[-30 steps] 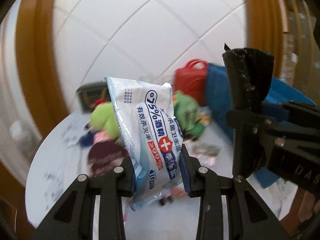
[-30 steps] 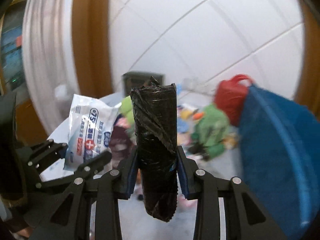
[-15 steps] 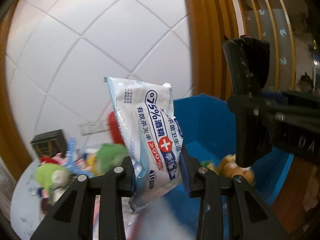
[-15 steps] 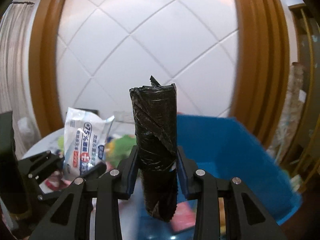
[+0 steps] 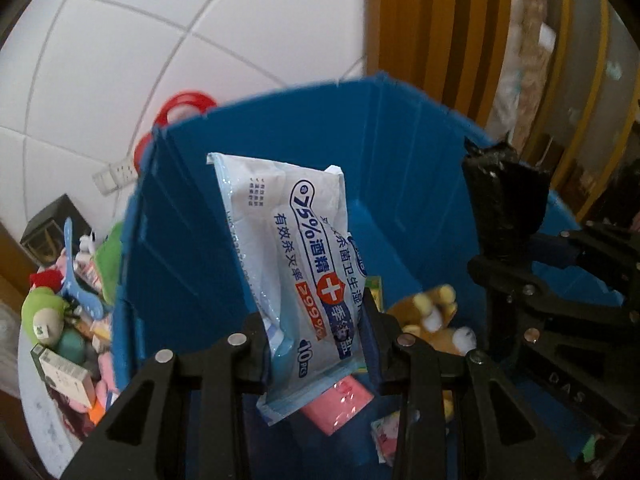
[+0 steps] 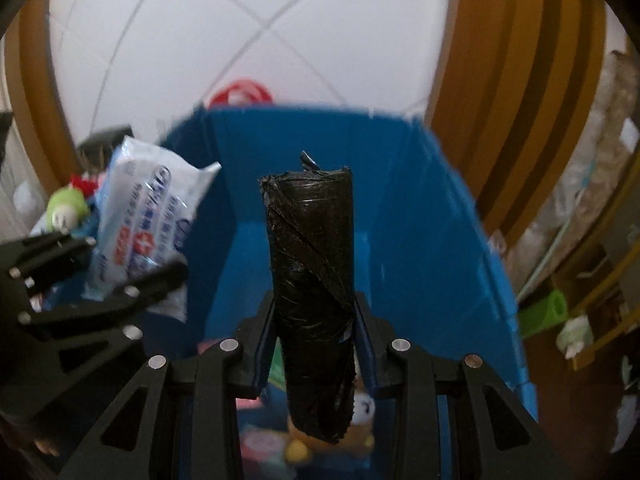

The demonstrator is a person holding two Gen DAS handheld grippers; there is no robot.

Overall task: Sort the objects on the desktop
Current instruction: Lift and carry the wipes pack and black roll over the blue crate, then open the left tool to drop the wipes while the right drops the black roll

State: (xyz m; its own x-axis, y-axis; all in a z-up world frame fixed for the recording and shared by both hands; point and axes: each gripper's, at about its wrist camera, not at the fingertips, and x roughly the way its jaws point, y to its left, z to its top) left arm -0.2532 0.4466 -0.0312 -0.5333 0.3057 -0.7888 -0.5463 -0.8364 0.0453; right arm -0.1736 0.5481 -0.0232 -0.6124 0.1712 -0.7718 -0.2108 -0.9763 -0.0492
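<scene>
The left hand-held gripper [image 5: 316, 344] pinches one pack of wipes [image 5: 296, 264], and the right hand-held gripper [image 6: 314, 344] pinches one black roll [image 6: 310, 280]; both things are above the one blue bin [image 5: 400, 160]. Inside it lie a pink packet [image 5: 340, 404] and a plush toy [image 5: 436, 320]. Only the left view shows the toy pile [image 5: 68, 312] on the worktop [image 5: 40, 432] beside the bin.

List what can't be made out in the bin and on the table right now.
- Bin floor: left wrist view, hidden behind wipes pack and left gripper.
- Bin contents: right wrist view, blurred, behind black roll.
- Table toys: left view, cut off by bin wall.
</scene>
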